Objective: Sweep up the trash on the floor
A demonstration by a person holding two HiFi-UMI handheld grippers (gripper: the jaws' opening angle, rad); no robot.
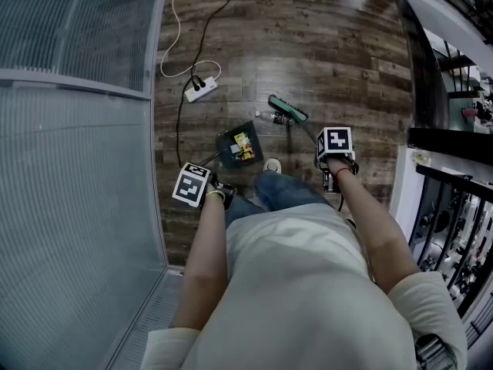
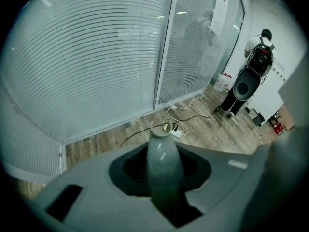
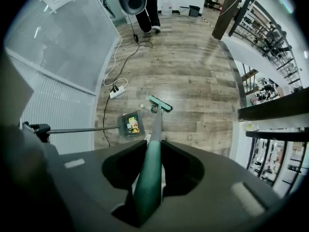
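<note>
Trash: a yellow packet and other scraps lie inside the dark dustpan. The dustpan sits on the wooden floor just ahead of the operator's shoe. A small bottle lies loose on the floor beyond the dustpan, just beside the green broom head.

Right gripper: jaws closed tight on the green broom handle, with the broom head down on the floor.

Left gripper: jaws clamped on the top end of the grey dustpan handle.

Surroundings: a white power strip with trailing cables lies near the floor's left edge, along the glass partition. A second person stands well apart at the far end of the floor.
</note>
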